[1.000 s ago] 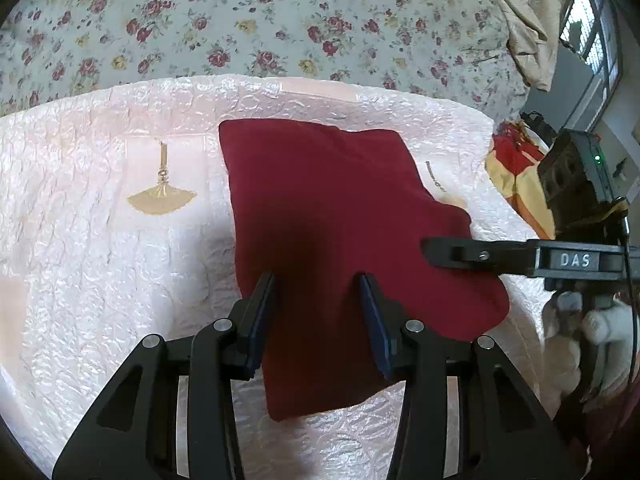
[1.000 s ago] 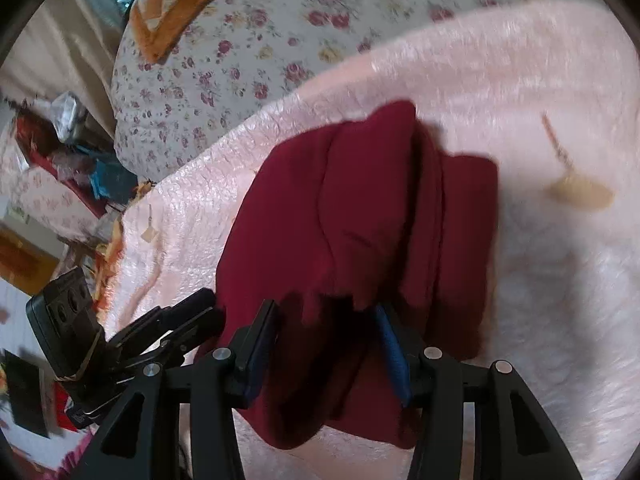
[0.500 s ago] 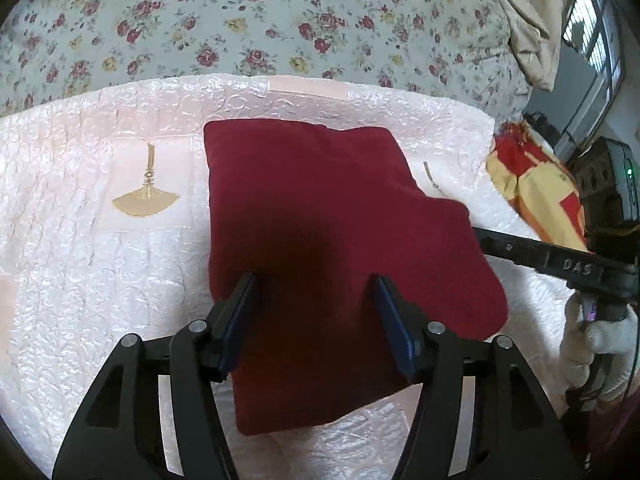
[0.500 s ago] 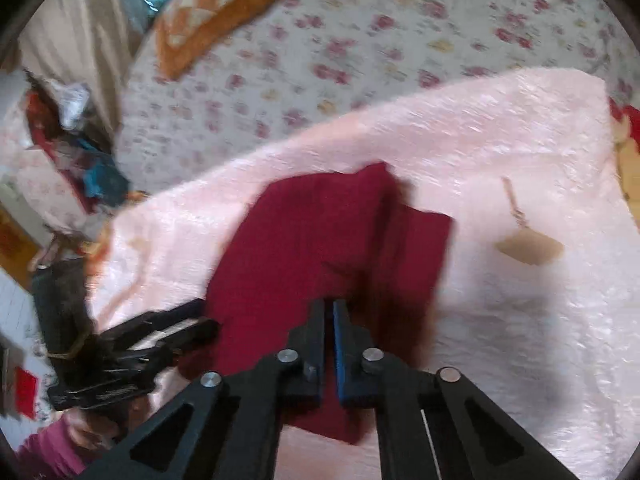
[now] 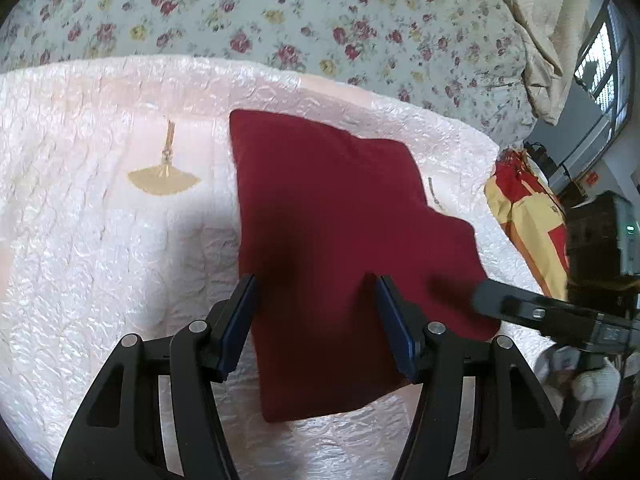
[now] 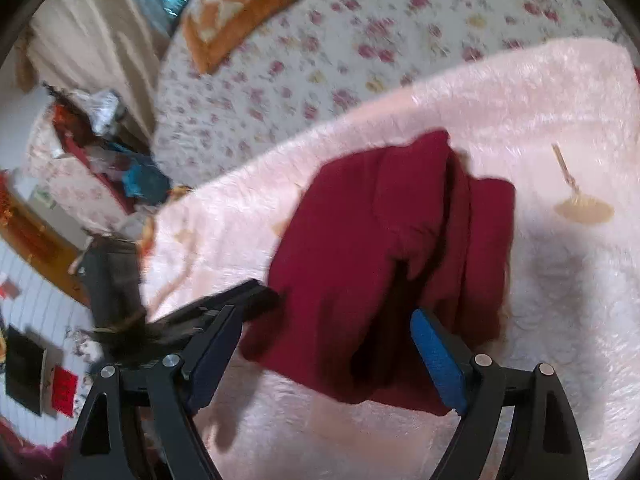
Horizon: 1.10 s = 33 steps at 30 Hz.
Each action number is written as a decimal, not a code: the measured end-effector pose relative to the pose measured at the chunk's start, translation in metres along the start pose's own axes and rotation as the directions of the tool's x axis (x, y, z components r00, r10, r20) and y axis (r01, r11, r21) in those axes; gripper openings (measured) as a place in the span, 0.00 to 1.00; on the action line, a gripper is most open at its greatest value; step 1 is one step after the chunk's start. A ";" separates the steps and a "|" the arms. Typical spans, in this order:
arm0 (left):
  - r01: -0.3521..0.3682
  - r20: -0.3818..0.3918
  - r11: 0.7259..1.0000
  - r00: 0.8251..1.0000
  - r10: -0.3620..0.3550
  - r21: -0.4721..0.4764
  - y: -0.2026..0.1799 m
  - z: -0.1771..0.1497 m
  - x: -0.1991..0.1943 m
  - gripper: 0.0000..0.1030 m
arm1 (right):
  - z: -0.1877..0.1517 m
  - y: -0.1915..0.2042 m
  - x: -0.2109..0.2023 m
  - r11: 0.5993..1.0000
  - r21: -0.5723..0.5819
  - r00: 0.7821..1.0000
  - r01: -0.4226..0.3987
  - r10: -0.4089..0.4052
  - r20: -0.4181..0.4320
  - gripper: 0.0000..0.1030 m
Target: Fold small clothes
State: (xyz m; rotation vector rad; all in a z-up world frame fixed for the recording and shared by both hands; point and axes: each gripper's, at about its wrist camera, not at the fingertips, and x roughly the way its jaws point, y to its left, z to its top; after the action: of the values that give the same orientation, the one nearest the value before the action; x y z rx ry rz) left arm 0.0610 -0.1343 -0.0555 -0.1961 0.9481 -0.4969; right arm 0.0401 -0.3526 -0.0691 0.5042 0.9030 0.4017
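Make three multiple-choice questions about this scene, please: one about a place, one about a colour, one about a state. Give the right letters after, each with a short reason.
1. Where does the garment lie?
A. on the pink cover
B. on the floor
C. on a chair

2. What colour is the garment?
A. blue
B. dark red
C. green

3. How do the right gripper jaws stand?
A. shut on the garment
B. shut on nothing
C. open

Answers:
1 A: both wrist views show it flat on the pink cover, which lies over the flowered quilt.
2 B: it is dark red in both views.
3 C: the right wrist view shows the two fingers wide apart, not pressing the cloth; these jaws have just been opening, with the garment's near edge between them.
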 end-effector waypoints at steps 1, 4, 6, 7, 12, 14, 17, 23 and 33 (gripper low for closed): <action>-0.003 -0.002 1.000 1.000 0.003 0.002 0.001 -0.001 0.001 0.58 | 0.000 -0.004 0.008 1.000 0.021 1.000 -0.013 0.013 -0.018 0.81; -0.014 -0.001 1.000 1.000 0.014 0.011 0.001 -0.002 0.006 0.62 | 0.006 -0.005 0.026 1.000 0.013 0.999 -0.019 0.019 -0.035 0.54; -0.022 -0.005 1.000 1.000 0.022 0.006 0.000 -0.001 0.009 0.64 | 0.011 -0.014 0.040 0.997 0.059 0.998 -0.043 0.045 -0.034 0.38; -0.024 -0.007 1.000 1.000 0.024 0.004 0.000 -0.001 0.010 0.64 | 0.012 -0.019 0.045 0.995 0.079 0.998 -0.059 0.061 -0.031 0.30; 0.020 0.015 0.999 1.000 -0.021 0.026 -0.012 0.003 -0.001 0.64 | 0.013 -0.009 0.018 0.999 0.003 0.997 -0.055 0.054 0.048 0.10; 0.034 0.025 0.998 0.999 -0.036 0.059 -0.024 0.003 -0.004 0.64 | 0.011 -0.006 0.002 0.999 -0.028 0.997 -0.028 0.030 0.077 0.09; -0.026 -0.002 0.993 1.000 0.026 0.113 -0.038 0.000 0.008 0.65 | 0.008 -0.016 -0.006 0.997 -0.037 0.995 0.067 -0.064 0.080 0.09; -0.152 0.006 0.966 0.988 0.154 0.211 -0.049 -0.007 0.022 0.69 | 0.004 -0.031 0.002 0.996 0.005 0.995 0.087 -0.087 0.042 0.09; -0.135 -0.001 0.977 0.991 0.137 0.164 -0.040 -0.002 0.020 0.69 | 0.025 0.020 -0.043 0.962 -0.147 0.964 0.229 -0.203 0.173 0.37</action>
State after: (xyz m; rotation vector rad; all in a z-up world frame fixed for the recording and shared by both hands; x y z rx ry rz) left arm 0.0567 -0.1785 -0.0564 0.0201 0.9214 -0.4472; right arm 0.0344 -0.3653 -0.0171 0.2750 0.7555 0.2310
